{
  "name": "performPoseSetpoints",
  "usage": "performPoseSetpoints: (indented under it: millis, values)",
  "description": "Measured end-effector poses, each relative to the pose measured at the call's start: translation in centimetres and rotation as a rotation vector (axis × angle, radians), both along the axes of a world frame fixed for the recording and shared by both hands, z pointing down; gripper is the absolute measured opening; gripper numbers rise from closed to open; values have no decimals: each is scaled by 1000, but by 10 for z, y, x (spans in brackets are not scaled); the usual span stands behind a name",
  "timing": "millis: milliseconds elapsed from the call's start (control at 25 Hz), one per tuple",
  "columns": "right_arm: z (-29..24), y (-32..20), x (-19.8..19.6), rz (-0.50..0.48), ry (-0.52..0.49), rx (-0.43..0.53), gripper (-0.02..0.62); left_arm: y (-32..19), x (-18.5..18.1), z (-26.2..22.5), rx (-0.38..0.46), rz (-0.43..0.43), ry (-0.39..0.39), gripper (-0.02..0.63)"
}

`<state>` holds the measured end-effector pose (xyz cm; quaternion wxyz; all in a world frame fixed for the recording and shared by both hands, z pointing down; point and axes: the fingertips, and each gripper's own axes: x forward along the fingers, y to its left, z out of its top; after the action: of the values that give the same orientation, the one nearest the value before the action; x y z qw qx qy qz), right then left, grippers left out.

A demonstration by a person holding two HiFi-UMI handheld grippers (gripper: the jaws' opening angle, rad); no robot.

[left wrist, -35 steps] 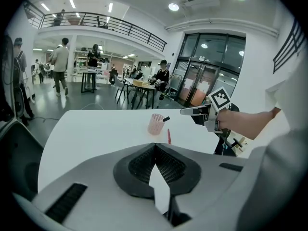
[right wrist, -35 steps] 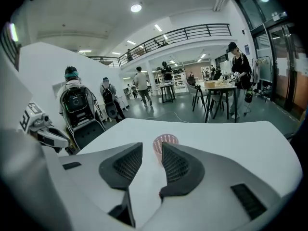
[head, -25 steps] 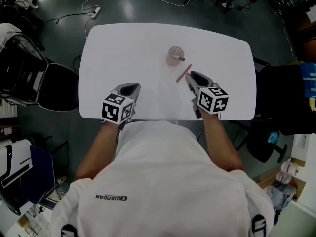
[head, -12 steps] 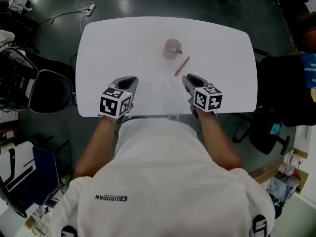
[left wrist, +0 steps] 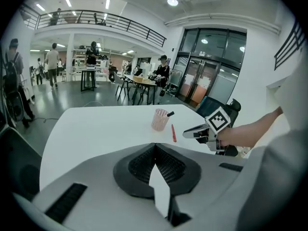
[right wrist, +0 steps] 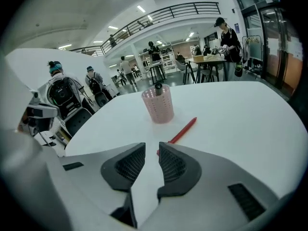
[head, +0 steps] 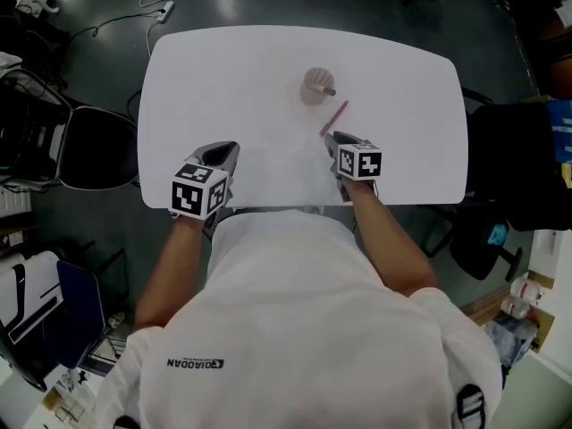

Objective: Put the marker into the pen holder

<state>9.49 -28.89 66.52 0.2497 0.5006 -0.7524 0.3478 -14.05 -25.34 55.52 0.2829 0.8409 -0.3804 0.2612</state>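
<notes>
So, no grab yet: marker [right wrist: 183, 131] lies just ahead of right gripper [right wrist: 151, 147] (fingers spread & empty), pen holder [right wrist: 158, 105] beyond; left gripper [left wrist: 155, 145] fingers pressed together.

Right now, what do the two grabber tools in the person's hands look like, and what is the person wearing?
Both the left gripper and the right gripper are pale grey, wedge-shaped plastic tools with black ribbed pads inside the jaws. Each carries a white cube with black square markers. The person wears a white short-sleeved T-shirt.
</notes>
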Motion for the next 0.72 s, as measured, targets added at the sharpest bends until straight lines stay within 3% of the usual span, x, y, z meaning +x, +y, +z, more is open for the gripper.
performPoseSetpoints:
  millis: [160,440,600,720]
  values:
    - [36,-7,9,95,-1,-81,134,2,-19,-1,0,-51,-4,26]
    - [52,-25,2,159,18,-108,193,15,-43,6,-28,-119,-3,26]
    - [62,-26,4,161,96,-132,173,22,-51,10,-41,-133,-8,26]
    - [63,-26,3,91,183,-129,150,23,-51,12,-43,-137,-19,26]
